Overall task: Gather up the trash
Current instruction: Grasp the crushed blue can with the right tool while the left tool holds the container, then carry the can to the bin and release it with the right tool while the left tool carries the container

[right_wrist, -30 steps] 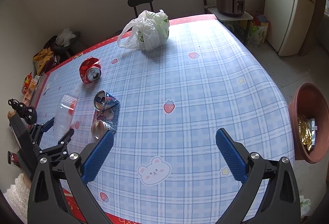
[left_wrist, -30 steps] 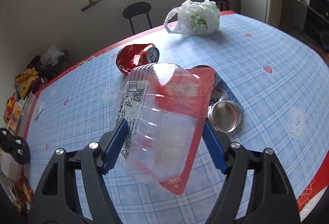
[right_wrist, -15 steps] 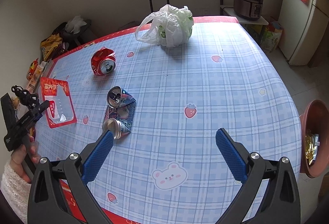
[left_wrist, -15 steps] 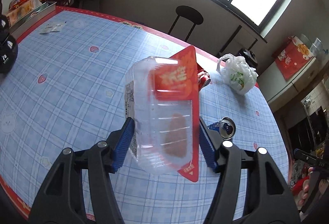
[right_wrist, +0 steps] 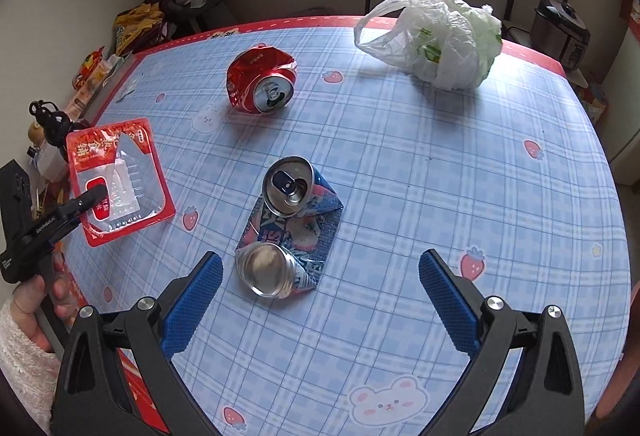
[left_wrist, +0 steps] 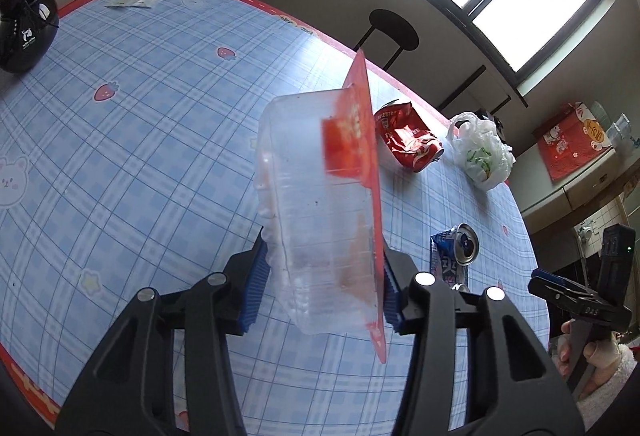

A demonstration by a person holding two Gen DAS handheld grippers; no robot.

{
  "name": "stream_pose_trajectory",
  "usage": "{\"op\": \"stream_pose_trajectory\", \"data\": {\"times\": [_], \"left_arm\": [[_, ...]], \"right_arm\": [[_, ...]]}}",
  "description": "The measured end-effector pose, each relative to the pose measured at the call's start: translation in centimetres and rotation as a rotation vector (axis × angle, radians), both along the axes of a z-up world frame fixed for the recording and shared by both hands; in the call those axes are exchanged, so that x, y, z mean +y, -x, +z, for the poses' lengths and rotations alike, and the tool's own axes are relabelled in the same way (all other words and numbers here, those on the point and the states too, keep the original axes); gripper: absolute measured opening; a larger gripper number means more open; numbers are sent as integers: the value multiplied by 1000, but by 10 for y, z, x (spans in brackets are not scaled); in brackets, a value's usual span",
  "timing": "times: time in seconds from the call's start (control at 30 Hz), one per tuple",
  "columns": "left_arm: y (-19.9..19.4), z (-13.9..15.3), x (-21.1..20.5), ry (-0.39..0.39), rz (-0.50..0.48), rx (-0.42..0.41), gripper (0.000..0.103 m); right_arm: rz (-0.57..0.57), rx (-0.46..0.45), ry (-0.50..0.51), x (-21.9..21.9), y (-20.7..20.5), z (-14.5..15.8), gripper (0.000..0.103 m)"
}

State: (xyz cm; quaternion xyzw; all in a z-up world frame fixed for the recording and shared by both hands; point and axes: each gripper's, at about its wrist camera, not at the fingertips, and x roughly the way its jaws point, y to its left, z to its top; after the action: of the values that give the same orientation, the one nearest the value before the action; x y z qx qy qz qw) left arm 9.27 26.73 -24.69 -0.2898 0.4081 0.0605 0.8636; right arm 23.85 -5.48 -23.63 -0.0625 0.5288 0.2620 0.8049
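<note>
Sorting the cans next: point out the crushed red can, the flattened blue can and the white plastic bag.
crushed red can (right_wrist: 260, 81), right wrist view, on its crumpled side.
flattened blue can (right_wrist: 294, 224), right wrist view, on the squashed middle.
white plastic bag (right_wrist: 444, 35), right wrist view, on its bulging body.

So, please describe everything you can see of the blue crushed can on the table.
The blue can is a drink can, metal by its look, with a red and white print. It is crushed flat in the middle, and both round ends are bent upward. The far end has an open pull-tab hole; the near end is plain silver. It lies alone on the checked tablecloth, ahead of the open right tool, untouched.
</note>
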Motion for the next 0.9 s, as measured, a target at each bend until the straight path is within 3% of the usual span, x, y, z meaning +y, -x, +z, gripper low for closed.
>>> {"op": "stream_pose_trajectory", "data": {"times": [0.17,0.3,0.4,0.67,0.9], "left_arm": [[17,4,10,13,31,-18,49],[31,6,16,38,53,-30,49],[38,3,17,41,51,-20,49],[47,-4,19,64,45,2,50],[42,-15,15,84,39,37,50]], "right_arm": [[145,-55,153,45,-19,-33,83],[189,-40,181,67,-29,-49,74],[199,-38,212,79,-31,-59,72],[104,10,139,73,-40,-63,63],[129,-23,153,69,-20,-61,62]]}}
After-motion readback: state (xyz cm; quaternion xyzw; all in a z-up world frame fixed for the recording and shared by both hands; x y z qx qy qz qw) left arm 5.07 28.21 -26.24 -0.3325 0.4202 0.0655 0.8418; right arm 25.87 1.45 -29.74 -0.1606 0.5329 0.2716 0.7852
